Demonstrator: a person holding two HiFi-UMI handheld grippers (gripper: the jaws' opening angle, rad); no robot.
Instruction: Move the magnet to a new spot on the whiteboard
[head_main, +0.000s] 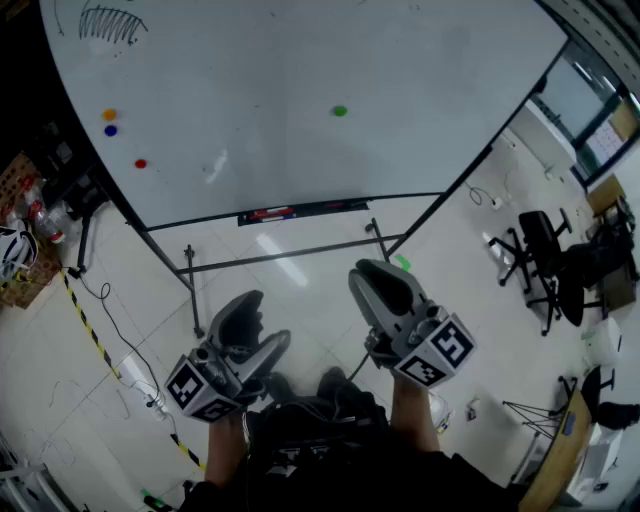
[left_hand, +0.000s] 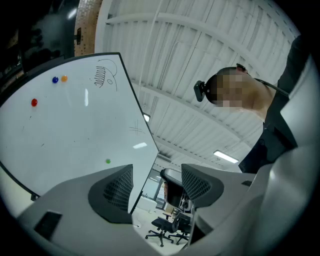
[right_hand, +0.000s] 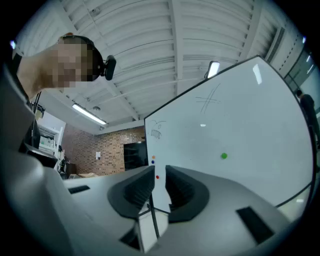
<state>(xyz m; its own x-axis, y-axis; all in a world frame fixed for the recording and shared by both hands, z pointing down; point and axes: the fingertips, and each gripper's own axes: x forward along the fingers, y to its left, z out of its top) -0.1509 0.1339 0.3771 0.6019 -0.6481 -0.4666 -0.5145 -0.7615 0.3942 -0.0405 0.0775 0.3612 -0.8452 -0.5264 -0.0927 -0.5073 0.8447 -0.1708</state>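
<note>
Green magnet (head_main: 340, 111) on whiteboard (head_main: 300, 60) | left claw (head_main: 256, 326), right claw (head_main: 383, 290): empty, parted

The whiteboard (head_main: 300, 60) stood ahead. A lone magnet (head_main: 340, 111) sat near its centre, and three magnets (head_main: 110, 130) sat well apart from it at the left. The tray (head_main: 303, 211) ran along the lower edge. Office chairs (head_main: 545, 250) stood to the right.

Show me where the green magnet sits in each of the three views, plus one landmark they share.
Head view: green magnet upper centre, on the whiteboard.
Left gripper view: green magnet lower left of centre.
Right gripper view: green magnet right of centre, slightly low.
Shared landmark: the scribble near the board's top corner, in all three.
</note>
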